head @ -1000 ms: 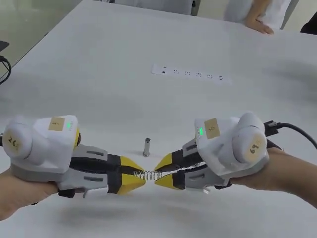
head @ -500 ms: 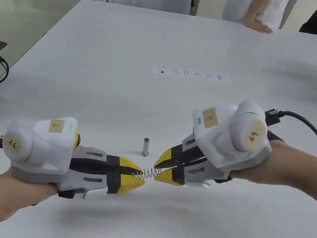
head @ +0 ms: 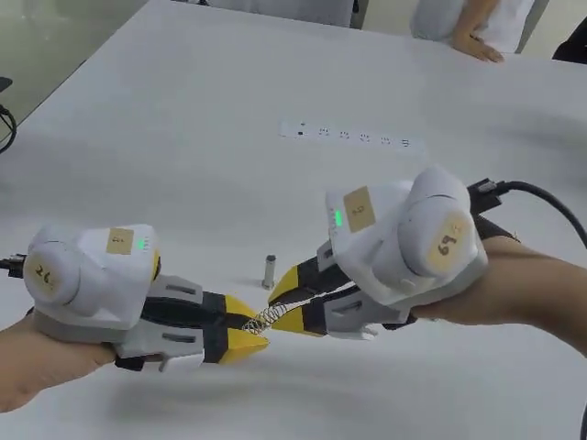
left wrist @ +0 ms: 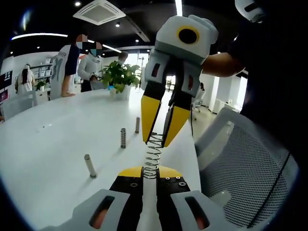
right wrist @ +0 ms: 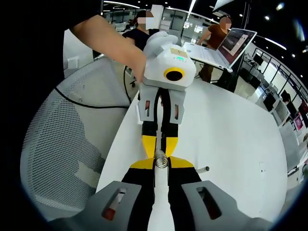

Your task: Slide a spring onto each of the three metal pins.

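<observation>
A thin steel spring (head: 265, 317) is stretched between my two grippers just above the white table (head: 183, 137). The left gripper (head: 253, 335) comes in from the lower left and is shut on the spring's near end (left wrist: 149, 172). From the right, the right gripper (head: 281, 301) pinches the other end (right wrist: 161, 159), its yellow jaws closed around the coil (left wrist: 156, 139). One upright metal pin (head: 270, 271) stands just behind the jaw tips. In the left gripper view three pins stand in a row: the nearest (left wrist: 89, 165) looks bare, the two farther ones (left wrist: 123, 137) (left wrist: 137, 124) look ribbed.
A white power strip (head: 350, 137) lies flat mid-table. A black cable (head: 541, 197) trails from the right gripper. A person's hand (head: 477, 46) rests at the far table edge. A mesh chair (left wrist: 250, 159) stands beside the table, and a laptop (right wrist: 226, 45) sits farther along it.
The right gripper has moved left toward the left gripper and tilted down over the spring. The spring is now shorter and slanted. The left gripper shifted slightly right.
</observation>
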